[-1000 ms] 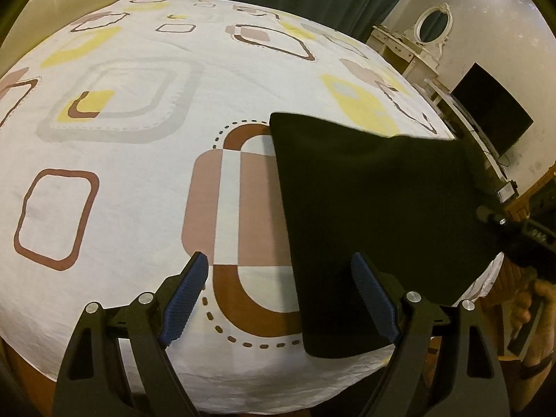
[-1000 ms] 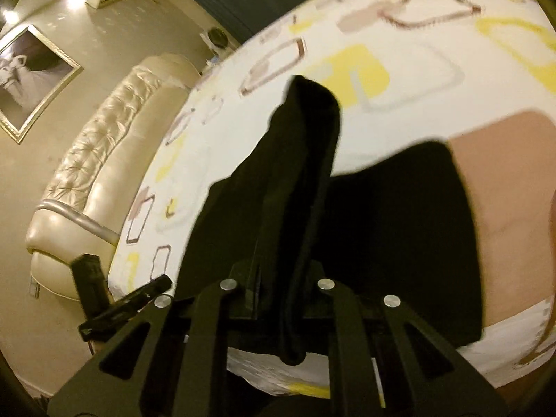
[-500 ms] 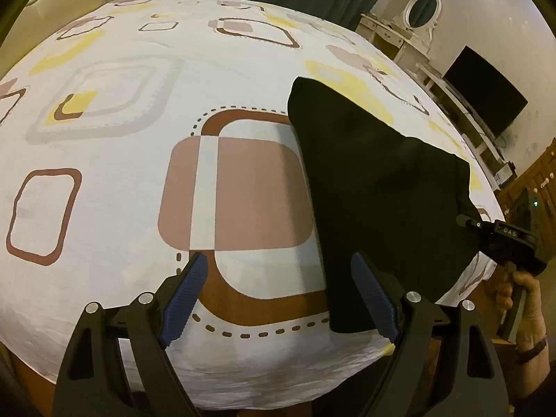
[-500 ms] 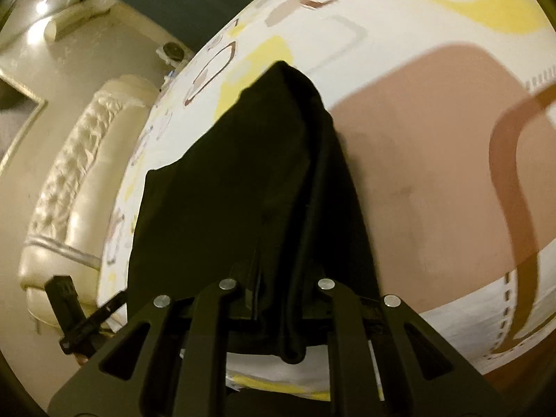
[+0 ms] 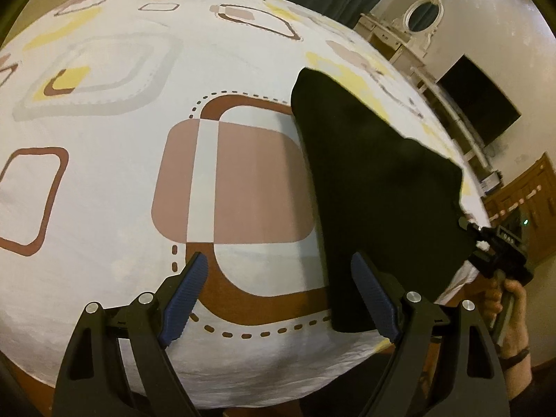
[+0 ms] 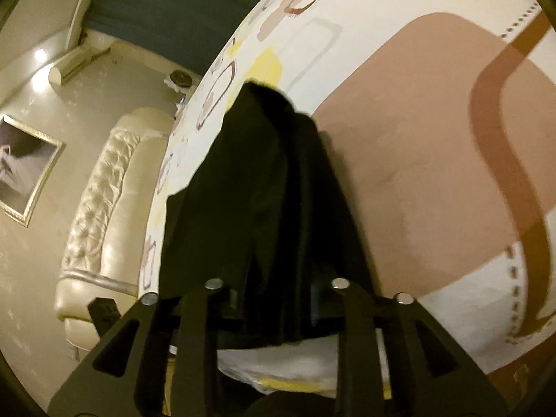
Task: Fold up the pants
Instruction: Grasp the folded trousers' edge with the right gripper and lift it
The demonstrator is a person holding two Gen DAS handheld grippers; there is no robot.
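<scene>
The black pants [image 5: 375, 187] lie folded flat on the patterned bedsheet [image 5: 104, 180], near the bed's front right corner. My left gripper [image 5: 281, 299] is open and empty, just above the sheet, with its right finger [image 5: 373, 299] over the pants' near edge. My right gripper [image 5: 500, 243] holds the pants' right edge at the bed's side. In the right wrist view the right gripper [image 6: 278, 299] is shut on a bunched fold of the black pants [image 6: 271, 187], which run away from it across the sheet [image 6: 434, 180].
The bed's front edge [image 5: 278, 382] runs just under my left gripper. A dresser with an oval mirror [image 5: 424, 17] and a dark TV [image 5: 479, 104] stand to the right. A cream tufted sofa [image 6: 104, 215] stands beyond the bed.
The right gripper has drawn the pants' edge lower and toward the bed's side, so the cloth lies flatter. The left gripper stays open and has shifted slightly over the sheet.
</scene>
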